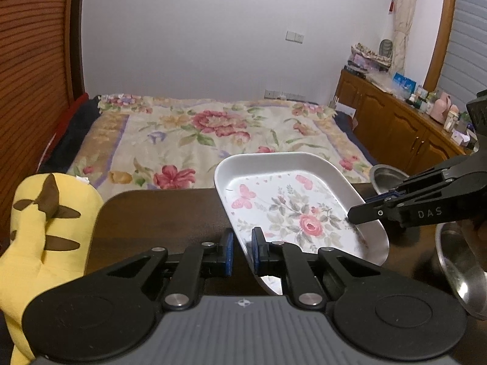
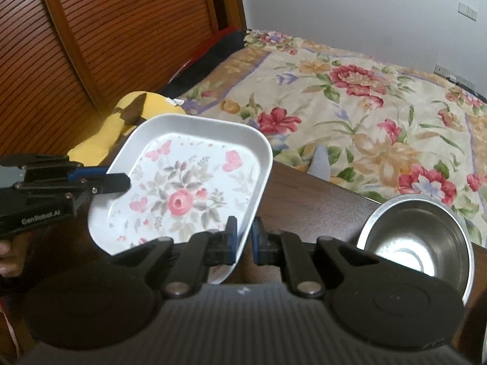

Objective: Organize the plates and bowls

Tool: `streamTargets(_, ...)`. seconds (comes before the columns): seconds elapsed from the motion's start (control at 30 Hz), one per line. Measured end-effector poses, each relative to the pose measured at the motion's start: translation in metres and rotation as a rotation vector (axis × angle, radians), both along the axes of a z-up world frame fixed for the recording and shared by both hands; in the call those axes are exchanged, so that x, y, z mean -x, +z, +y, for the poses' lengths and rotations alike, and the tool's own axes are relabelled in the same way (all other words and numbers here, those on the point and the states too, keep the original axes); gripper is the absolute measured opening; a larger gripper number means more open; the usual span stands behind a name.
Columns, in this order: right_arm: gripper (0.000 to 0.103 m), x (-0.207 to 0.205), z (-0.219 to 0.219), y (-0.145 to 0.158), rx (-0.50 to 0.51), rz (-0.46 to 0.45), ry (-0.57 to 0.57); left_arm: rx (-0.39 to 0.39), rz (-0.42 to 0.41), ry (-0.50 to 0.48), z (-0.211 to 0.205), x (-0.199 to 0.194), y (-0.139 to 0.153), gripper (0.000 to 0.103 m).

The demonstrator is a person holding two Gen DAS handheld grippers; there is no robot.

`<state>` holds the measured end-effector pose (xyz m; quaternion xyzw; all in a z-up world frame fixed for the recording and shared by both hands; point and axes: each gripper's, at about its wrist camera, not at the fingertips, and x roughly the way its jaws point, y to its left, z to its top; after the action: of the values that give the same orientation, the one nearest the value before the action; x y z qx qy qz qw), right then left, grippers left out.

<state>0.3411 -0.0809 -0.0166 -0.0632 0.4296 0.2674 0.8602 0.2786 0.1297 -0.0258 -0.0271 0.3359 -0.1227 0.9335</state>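
Both grippers — left (image 1: 243, 248), right (image 2: 243, 240) — are clamped on the plate (image 1: 289, 210) rim, plate tilted. Uneven lift risks slip onto the bowl (image 2: 417, 237) or table (image 1: 158, 213).

Dim indoor light, soft colour, heavy fisheye bend.
Wall (image 1: 188, 30) evenly lit, corners dark. Glare pools in the steel bowl (image 2: 404, 254) at lower right; near gripper bodies along the bottom edges blurred; faint grain throughout.

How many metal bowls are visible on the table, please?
2. One metal bowl stands at the table's far right edge; a nearer bowl lies beside it, partly cropped. More may be hidden.
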Motion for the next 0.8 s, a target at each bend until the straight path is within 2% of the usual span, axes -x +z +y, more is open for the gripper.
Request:
streamTargets(0.47,0.011,0.049,-0.006,0.020,-0.011,-0.048,-0.009,0.006,-0.056,-0.023,-0.001,0.047,0.022,0.013)
streamTargets(0.8,0.012,0.087,-0.017,0.020,-0.014,-0.062,-0.009,-0.006,-0.063,-0.049,-0.009,0.084,0.020,0.013)
